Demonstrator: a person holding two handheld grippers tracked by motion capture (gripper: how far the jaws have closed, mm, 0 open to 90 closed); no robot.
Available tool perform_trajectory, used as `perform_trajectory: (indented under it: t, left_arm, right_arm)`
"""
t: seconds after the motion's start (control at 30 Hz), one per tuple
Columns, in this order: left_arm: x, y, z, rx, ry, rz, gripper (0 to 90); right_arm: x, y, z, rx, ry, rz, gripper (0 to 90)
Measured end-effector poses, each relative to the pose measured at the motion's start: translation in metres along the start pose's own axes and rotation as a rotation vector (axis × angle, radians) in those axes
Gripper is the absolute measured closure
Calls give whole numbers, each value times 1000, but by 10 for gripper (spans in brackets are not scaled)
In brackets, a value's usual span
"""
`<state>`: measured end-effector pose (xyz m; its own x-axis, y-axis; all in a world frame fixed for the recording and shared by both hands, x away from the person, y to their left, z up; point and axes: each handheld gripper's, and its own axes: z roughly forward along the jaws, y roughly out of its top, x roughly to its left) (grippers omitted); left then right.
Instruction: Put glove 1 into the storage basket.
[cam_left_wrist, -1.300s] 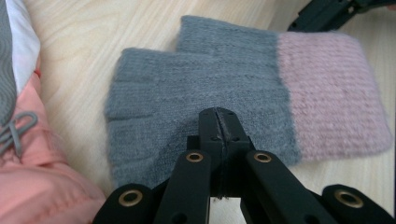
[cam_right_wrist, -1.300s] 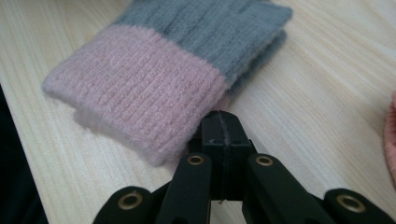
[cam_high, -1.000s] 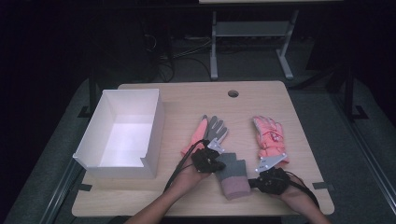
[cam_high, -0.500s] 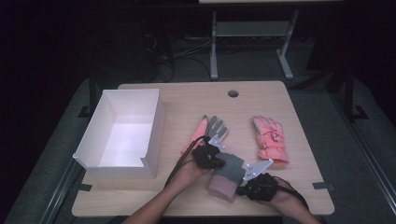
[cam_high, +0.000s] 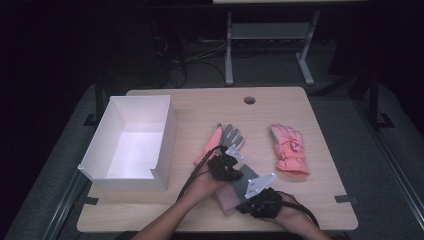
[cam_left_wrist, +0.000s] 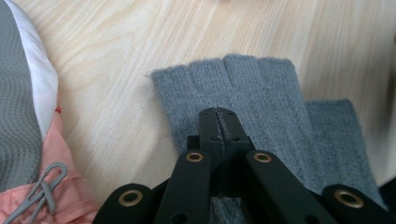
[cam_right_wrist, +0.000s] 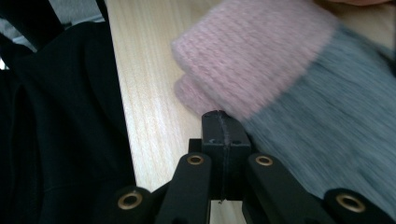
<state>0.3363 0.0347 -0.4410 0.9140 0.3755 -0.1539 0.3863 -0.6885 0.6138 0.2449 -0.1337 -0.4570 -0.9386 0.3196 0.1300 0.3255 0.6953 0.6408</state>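
A grey knit fingerless glove (cam_high: 246, 179) with a pink cuff (cam_high: 226, 201) lies near the table's front edge. My left gripper (cam_high: 238, 174) is shut, and its tips rest on the grey knit (cam_left_wrist: 261, 93) just below the finger stubs. Whether any fabric is pinched I cannot tell. My right gripper (cam_high: 241, 205) is shut too. In the right gripper view its tips (cam_right_wrist: 220, 115) sit at the edge of the pink cuff (cam_right_wrist: 247, 56), where it meets the grey part (cam_right_wrist: 327, 130). Another layer of grey knit (cam_left_wrist: 334, 135) shows beneath the first.
A white open box (cam_high: 131, 142) stands at the left. A pink and grey ski glove (cam_high: 224, 140) lies palm up at the centre, close to my left gripper. Its mate (cam_high: 287, 149) lies to the right. The table's front edge (cam_right_wrist: 123, 116) is right beside my right gripper.
My right gripper has slid left along the front of the table to the pink cuff. The left gripper has stayed on the grey knit.
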Motion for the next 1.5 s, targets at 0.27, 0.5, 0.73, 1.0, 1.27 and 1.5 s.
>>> perform_trajectory:
  t: [0.27,0.5,0.73,1.0,1.27,1.5]
  left_arm:
    - [-7,-7,-23,-45,-6,-40,634]
    - [-17,-14,-28,-31,-14,-31,292]
    - [-27,-16,-11,20,-22,-11,185]
    - [-31,-18,1,53,24,10,161]
    - [-28,-20,5,101,24,11,141]
    - [-30,-19,6,107,5,-14,236]
  right_arm:
    - [-9,-23,-35,-74,-83,110,670]
    - [-19,-45,-55,-92,-221,222,399]
    - [-30,-57,-65,-116,-263,302,255]
    - [-32,-57,-61,-95,-265,311,161]
    - [-33,-57,-60,-92,-275,310,148]
    - [-33,-57,-60,-100,-282,311,140]
